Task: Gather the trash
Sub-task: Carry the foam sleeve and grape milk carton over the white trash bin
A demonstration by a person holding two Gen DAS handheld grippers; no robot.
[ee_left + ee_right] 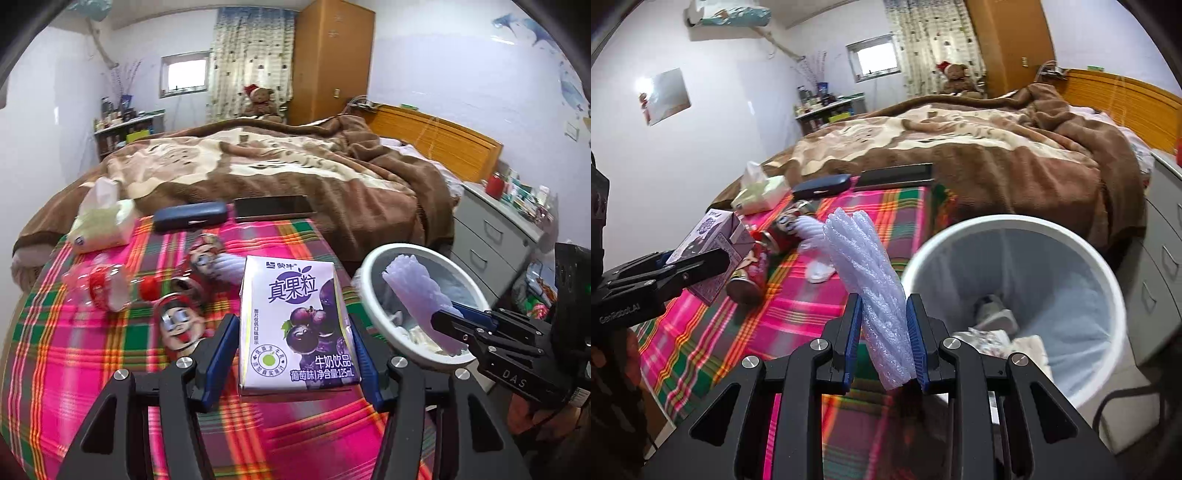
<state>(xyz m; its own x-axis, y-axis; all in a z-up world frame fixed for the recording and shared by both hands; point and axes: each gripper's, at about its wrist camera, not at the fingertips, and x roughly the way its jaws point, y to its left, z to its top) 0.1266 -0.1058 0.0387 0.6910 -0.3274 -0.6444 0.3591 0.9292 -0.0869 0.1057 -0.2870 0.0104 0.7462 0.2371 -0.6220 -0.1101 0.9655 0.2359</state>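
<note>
My left gripper (293, 350) is shut on a purple grape milk carton (295, 321), held upright above the plaid cloth (92, 369); the carton also shows in the right wrist view (716, 254). My right gripper (882, 332) is shut on a pale lilac foam net sleeve (871, 280), held beside the white trash bin (1115, 295). In the left wrist view the sleeve (417, 288) hangs over the bin's (364, 280) mouth. Red cans (181, 325) and a crushed plastic bottle (99, 284) lie on the cloth.
A tissue pack (99, 221), a dark blue case (190, 216) and a phone (273, 206) lie at the table's far edge. A bed with a brown blanket (295, 162) is behind. A grey drawer unit (495, 236) stands right of the bin.
</note>
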